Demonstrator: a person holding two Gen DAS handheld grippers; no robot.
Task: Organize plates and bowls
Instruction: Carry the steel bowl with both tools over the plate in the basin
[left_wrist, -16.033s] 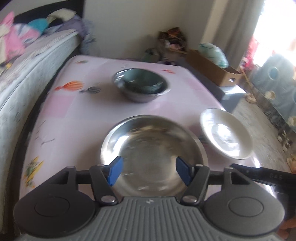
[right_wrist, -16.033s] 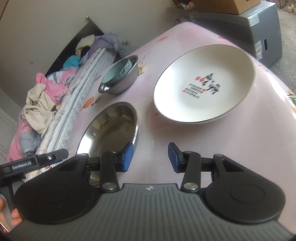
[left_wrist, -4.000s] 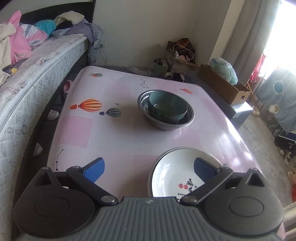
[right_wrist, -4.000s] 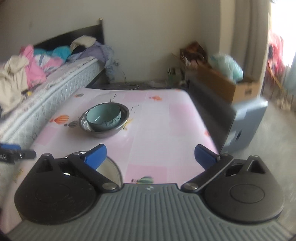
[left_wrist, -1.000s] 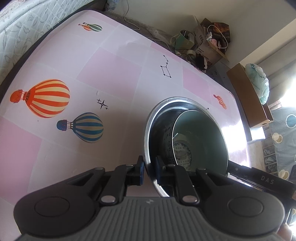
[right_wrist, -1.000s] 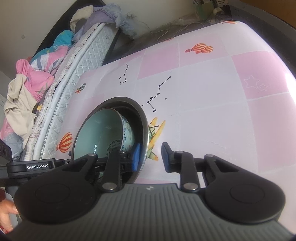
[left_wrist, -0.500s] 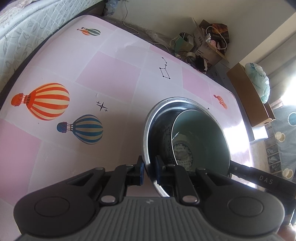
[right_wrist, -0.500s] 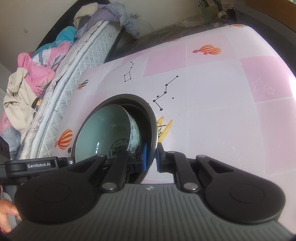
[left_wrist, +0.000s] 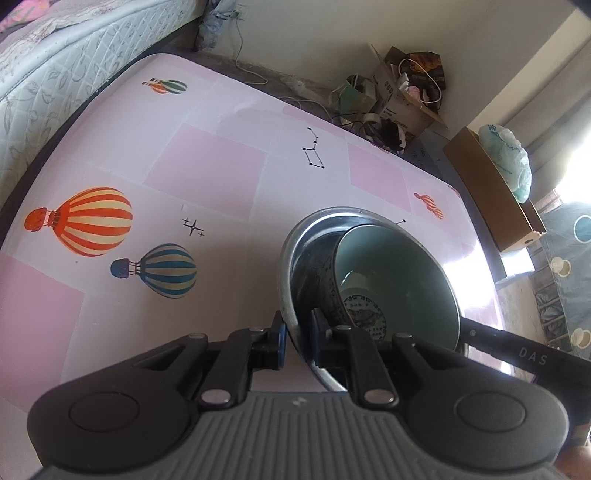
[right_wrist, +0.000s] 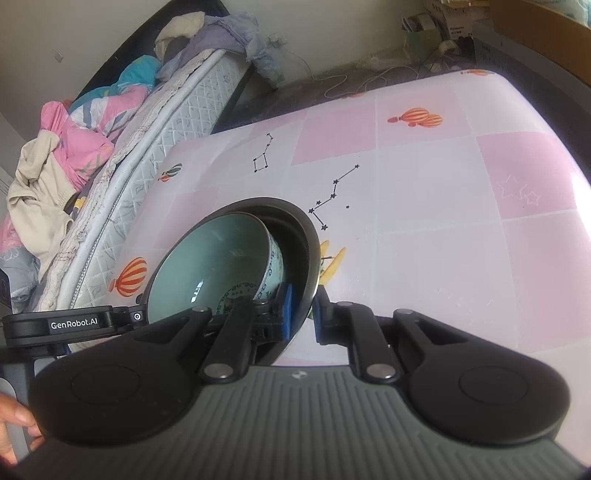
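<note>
Both tongs are black with blue pads, silver screws and ribbed grey bases.

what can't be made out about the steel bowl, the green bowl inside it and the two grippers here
- Steel bowl: near rim hidden by left gripper and right gripper; whether it's lifted is unclear.
- Pale green ceramic bowl: base and foot hidden inside the steel bowl, both views.
- Plates: outside both frames.
</note>
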